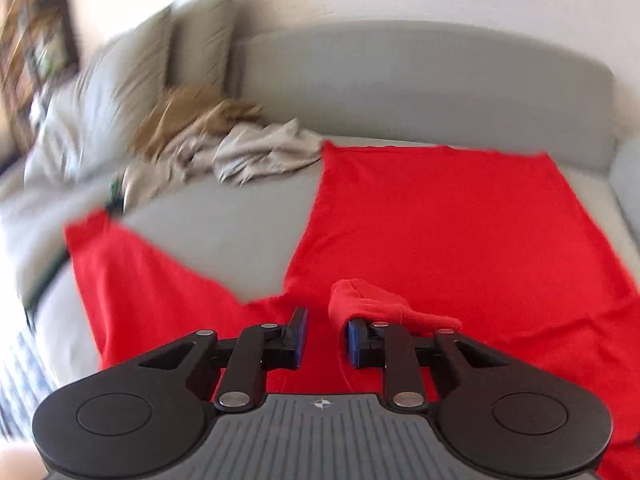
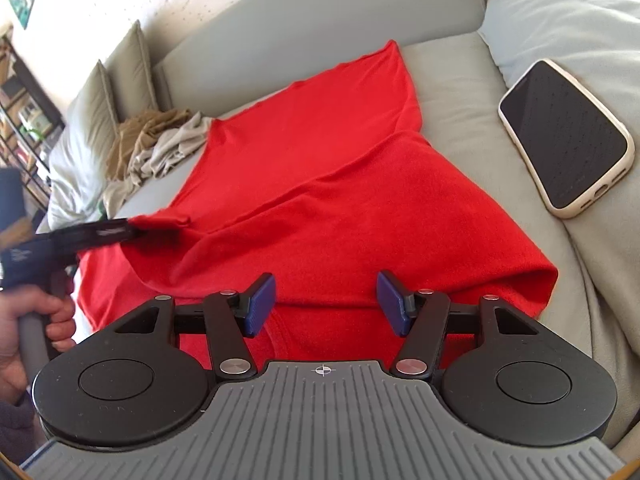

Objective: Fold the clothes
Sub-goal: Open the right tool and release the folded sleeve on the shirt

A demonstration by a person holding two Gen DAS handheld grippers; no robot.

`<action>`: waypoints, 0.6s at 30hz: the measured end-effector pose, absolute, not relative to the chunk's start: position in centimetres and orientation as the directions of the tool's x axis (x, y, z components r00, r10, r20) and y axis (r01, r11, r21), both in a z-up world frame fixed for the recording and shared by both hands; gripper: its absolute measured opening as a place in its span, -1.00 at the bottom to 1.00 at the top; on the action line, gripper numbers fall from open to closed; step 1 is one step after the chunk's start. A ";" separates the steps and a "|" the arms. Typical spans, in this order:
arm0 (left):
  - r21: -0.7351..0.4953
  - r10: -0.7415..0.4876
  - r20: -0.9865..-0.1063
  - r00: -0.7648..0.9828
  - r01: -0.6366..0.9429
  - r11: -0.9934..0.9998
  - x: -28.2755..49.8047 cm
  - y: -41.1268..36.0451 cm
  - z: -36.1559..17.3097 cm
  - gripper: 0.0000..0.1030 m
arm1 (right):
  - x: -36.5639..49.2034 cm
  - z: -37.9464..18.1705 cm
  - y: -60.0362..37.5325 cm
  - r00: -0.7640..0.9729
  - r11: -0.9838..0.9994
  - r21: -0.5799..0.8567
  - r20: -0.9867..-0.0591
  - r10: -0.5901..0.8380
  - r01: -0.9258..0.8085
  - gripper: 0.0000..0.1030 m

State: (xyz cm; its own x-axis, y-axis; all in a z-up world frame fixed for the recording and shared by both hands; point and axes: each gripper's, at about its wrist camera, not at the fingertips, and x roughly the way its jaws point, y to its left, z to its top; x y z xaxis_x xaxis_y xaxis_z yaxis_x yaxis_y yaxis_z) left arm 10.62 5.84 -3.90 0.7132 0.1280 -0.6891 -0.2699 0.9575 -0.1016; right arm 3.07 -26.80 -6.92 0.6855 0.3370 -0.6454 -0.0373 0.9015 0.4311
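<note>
A red T-shirt (image 1: 440,220) lies spread on the grey sofa seat (image 1: 224,232); it also shows in the right wrist view (image 2: 320,184), with its right side folded over the body. My left gripper (image 1: 327,338) is open just above the shirt, and a bunched fold of red cloth (image 1: 372,304) rests over its right fingertip. In the right wrist view the left gripper (image 2: 132,230) sits at the shirt's left edge, touching a lifted flap. My right gripper (image 2: 326,300) is open and empty, hovering over the shirt's near edge.
A crumpled pile of beige and tan clothes (image 1: 224,140) lies at the sofa's left, also seen in the right wrist view (image 2: 156,144). Cushions (image 2: 104,92) lean behind it. A phone (image 2: 568,136) lies face up on a pillow (image 2: 560,12) at the right.
</note>
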 end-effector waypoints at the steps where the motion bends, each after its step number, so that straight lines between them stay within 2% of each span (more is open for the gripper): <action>1: -0.216 0.078 -0.698 0.712 -0.313 0.925 10.2 7.6 -4.5 -0.53 | 3.1 -6.9 -26.7 0.686 0.903 0.428 -0.646 0.336 -0.039 0.20; 4: -0.509 -0.066 -0.668 0.741 -0.390 0.767 8.4 11.8 -6.7 -0.51 | 3.0 -6.9 -26.3 0.686 0.914 0.403 -0.653 0.322 -0.046 0.20; 9: -0.630 -0.141 -0.606 0.783 -0.364 0.686 7.3 12.9 -7.7 -0.38 | 3.1 -6.7 -25.7 0.684 0.929 0.368 -0.666 0.296 -0.043 0.21; 13: -0.809 -0.262 -0.537 0.802 -0.400 0.431 7.1 16.1 -9.7 -0.37 | 3.2 -6.7 -25.5 0.682 0.929 0.368 -0.675 0.282 -0.020 0.21; 15: -0.845 -0.294 -0.511 0.808 -0.409 0.345 6.8 16.9 -10.1 -0.37 | 3.2 -6.7 -25.4 0.680 0.932 0.362 -0.680 0.275 -0.015 0.21; 18: -0.860 -0.301 -0.489 0.819 -0.395 0.323 6.6 17.0 -10.0 -0.32 | 3.3 -6.6 -25.2 0.676 0.935 0.356 -0.687 0.265 -0.004 0.22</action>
